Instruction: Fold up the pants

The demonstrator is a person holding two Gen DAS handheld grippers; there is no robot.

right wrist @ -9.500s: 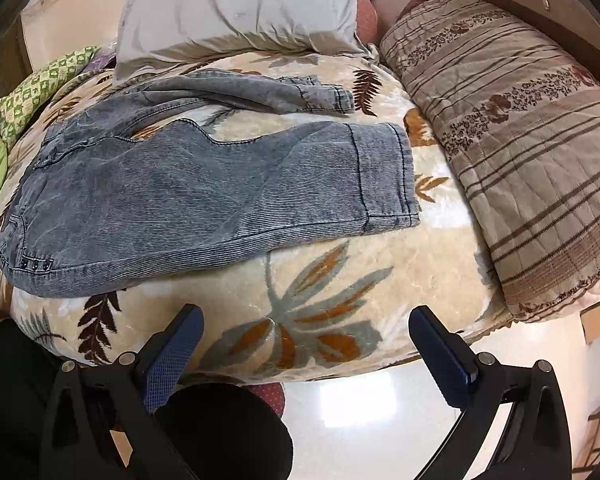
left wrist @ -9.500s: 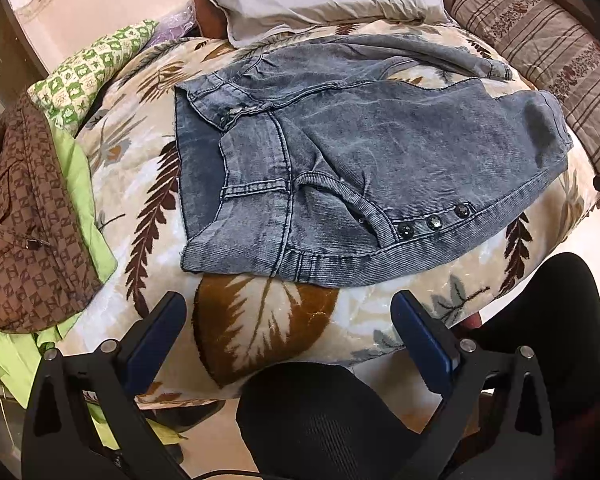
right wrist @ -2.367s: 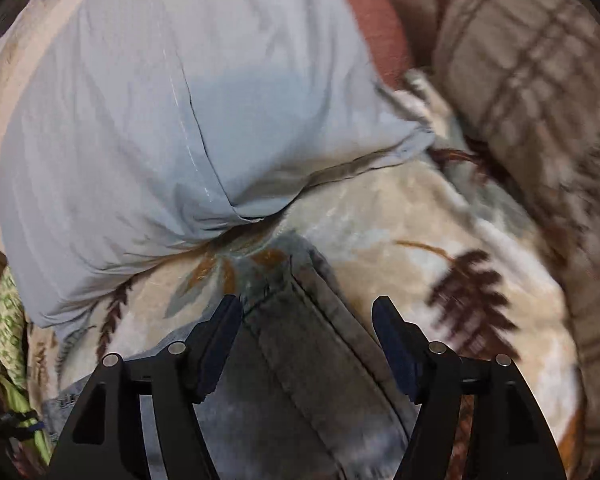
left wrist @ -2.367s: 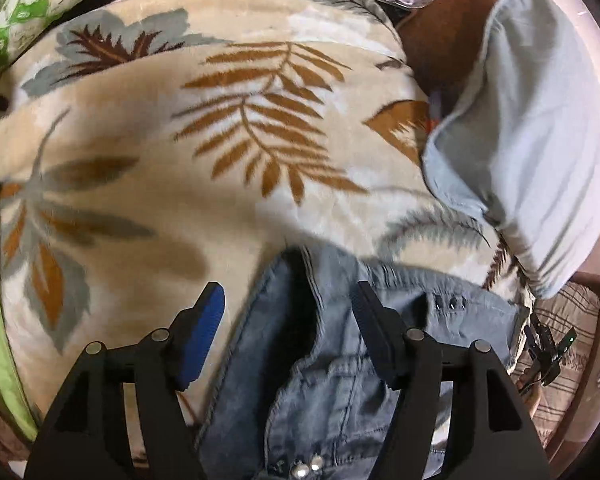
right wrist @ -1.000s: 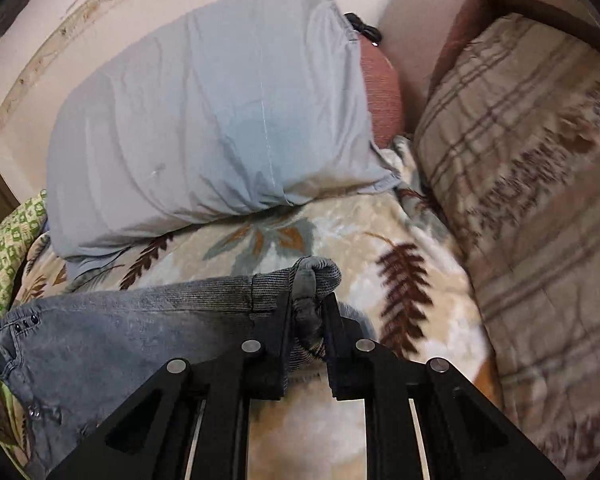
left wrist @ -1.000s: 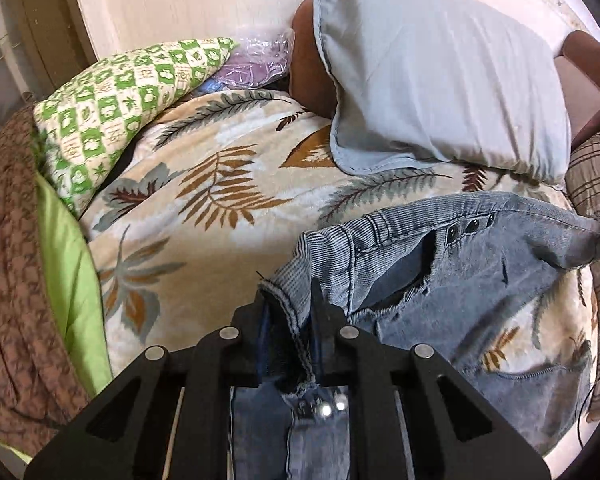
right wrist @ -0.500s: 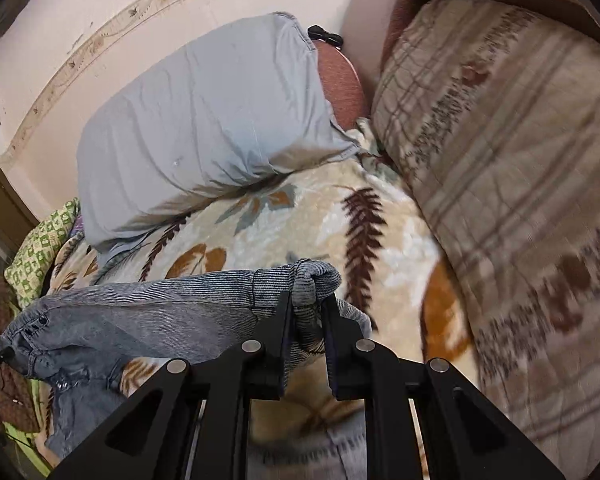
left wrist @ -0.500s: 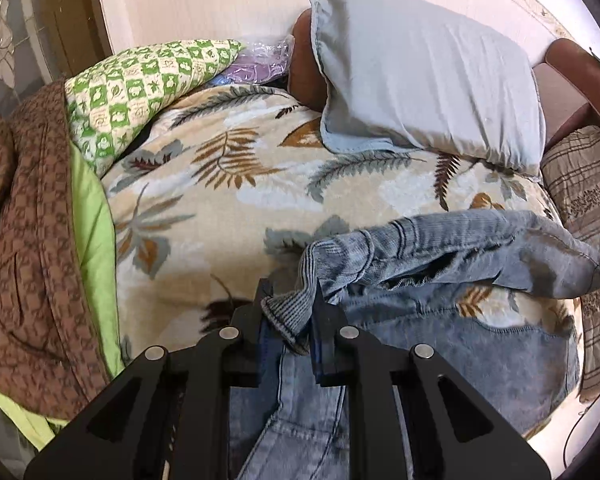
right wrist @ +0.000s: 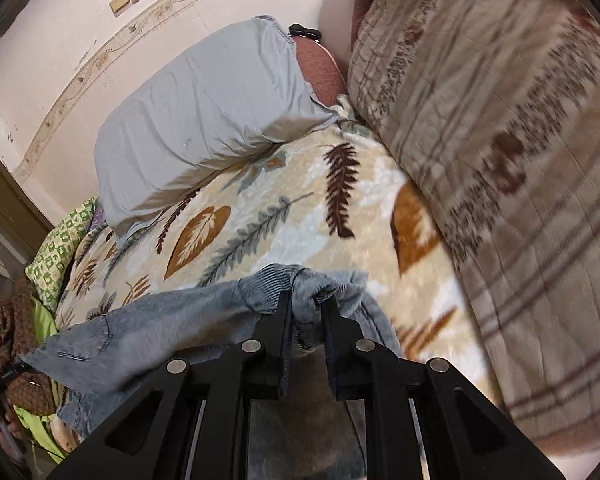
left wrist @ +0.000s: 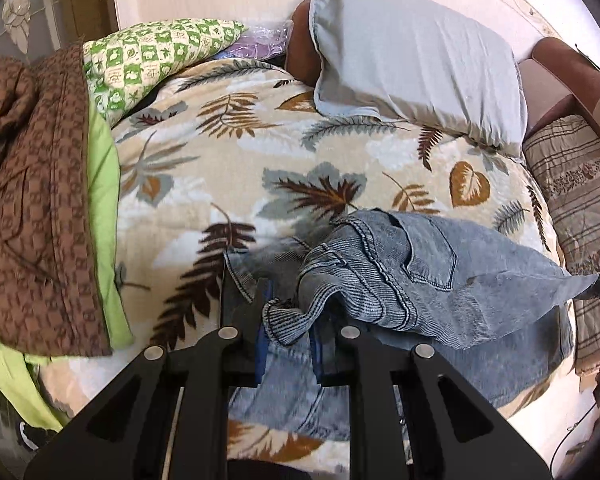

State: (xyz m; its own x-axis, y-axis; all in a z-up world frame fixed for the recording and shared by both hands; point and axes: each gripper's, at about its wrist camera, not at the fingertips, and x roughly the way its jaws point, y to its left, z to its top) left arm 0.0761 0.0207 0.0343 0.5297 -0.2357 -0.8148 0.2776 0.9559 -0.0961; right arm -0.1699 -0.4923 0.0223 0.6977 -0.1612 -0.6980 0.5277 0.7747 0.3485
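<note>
Faded blue jeans [left wrist: 428,280] lie partly lifted over a leaf-print blanket [left wrist: 228,168]. My left gripper [left wrist: 288,320] is shut on the ribbed waistband end, which bunches between its blue pads. The lifted leg stretches rightwards from it, above another denim layer lying flat on the blanket. In the right wrist view my right gripper [right wrist: 306,316] is shut on the hem end of the jeans [right wrist: 168,320], and the cloth trails off to the lower left. What lies under the lifted denim is hidden.
A grey pillow [left wrist: 412,60] rests at the head of the bed, with a green checked pillow [left wrist: 152,56] to its left. Brown patterned cloth [left wrist: 32,200] over lime-green fabric lies at the left edge. A striped brown quilt [right wrist: 500,160] fills the right side.
Both grippers have drawn the held jeans back toward the near edge of the bed. More bare blanket shows beyond the denim, and the pillow looks farther away.
</note>
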